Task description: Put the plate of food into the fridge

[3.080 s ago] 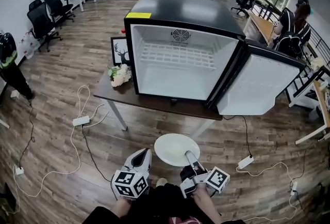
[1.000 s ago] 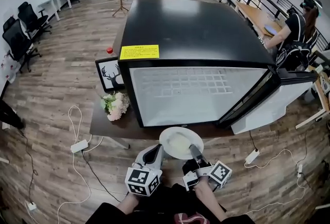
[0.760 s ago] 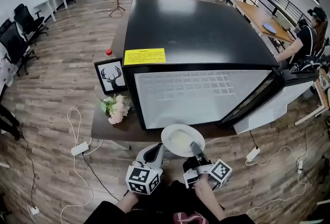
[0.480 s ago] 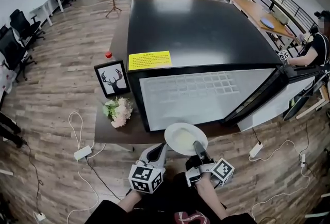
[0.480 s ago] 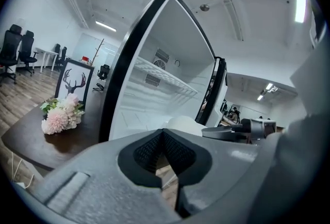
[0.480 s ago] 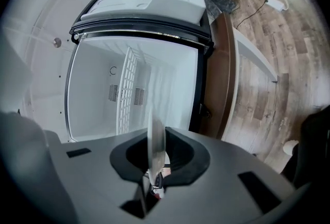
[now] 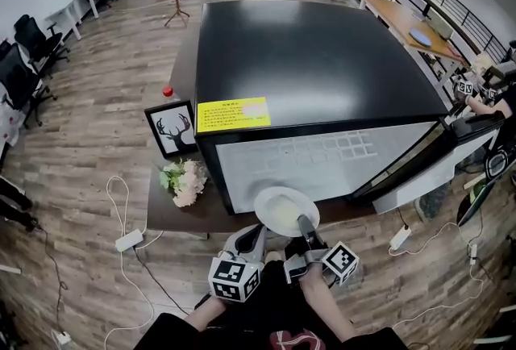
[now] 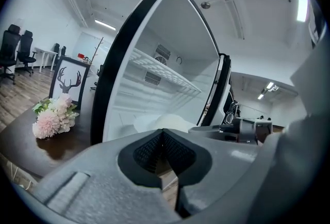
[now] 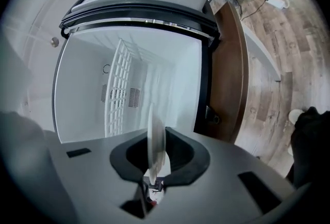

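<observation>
A white plate of pale food [image 7: 284, 209] hangs level at the front edge of the open fridge [image 7: 306, 58], just before its white inside [image 7: 322, 159]. My right gripper [image 7: 303, 222] is shut on the plate's near rim. In the right gripper view the plate [image 9: 155, 138] stands edge-on between the jaws, with the fridge inside [image 9: 129, 89] and its wire shelf straight ahead. My left gripper [image 7: 251, 235] hangs beside the plate on the left, shut and holding nothing. The left gripper view shows the plate [image 8: 161, 122] in front of the fridge opening. The fridge door [image 7: 419, 171] stands open to the right.
The fridge sits on a dark table [image 7: 173, 215] along with a framed deer picture [image 7: 172, 129], a bunch of flowers [image 7: 185, 179] and a red-capped bottle [image 7: 168, 90]. Power strips [image 7: 127, 241] and cables lie on the wooden floor. A person sits at the far right.
The plate and both grippers have come forward from in front of the table to the fridge's open front. The view has closed in, so the fridge's black top fills more of it.
</observation>
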